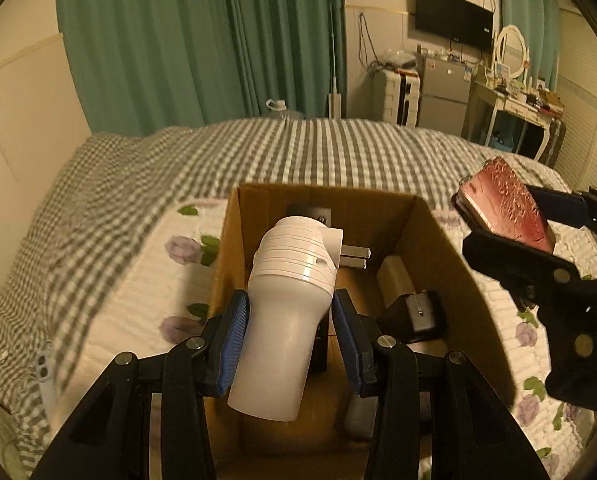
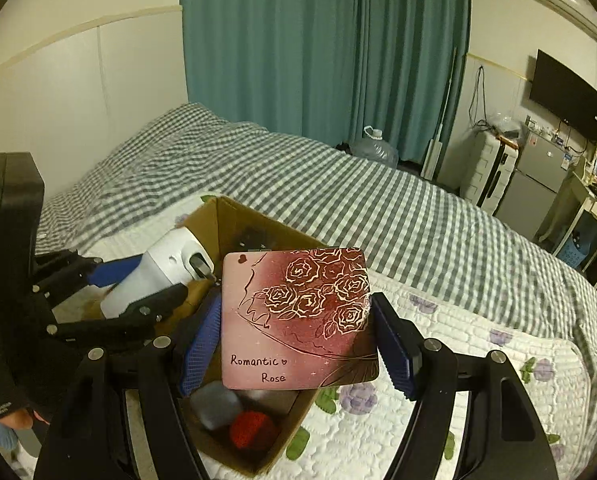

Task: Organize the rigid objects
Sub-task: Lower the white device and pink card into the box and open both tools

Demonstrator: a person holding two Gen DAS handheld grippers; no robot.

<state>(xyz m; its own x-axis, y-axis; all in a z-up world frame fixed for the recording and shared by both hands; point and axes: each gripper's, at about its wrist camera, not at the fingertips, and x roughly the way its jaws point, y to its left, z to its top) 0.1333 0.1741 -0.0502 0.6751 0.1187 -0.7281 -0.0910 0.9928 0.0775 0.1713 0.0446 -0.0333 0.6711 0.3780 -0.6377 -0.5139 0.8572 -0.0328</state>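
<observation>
Blue pads of my left claw (image 1: 286, 340) clamp the white plug-in appliance (image 1: 286, 300) by its neck, holding it over the open cardboard box (image 1: 430, 248) on the bed (image 2: 438, 216), ready to lower inside. My right claw (image 2: 298, 340) grips the "Romantic Rose" card box (image 2: 298, 320) by its side edges, just beside the box's rim, probably next in.

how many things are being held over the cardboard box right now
2. The left gripper holds a white plug adapter above the cardboard box; the right gripper holds a pink Romantic Rose box over its right side.
</observation>
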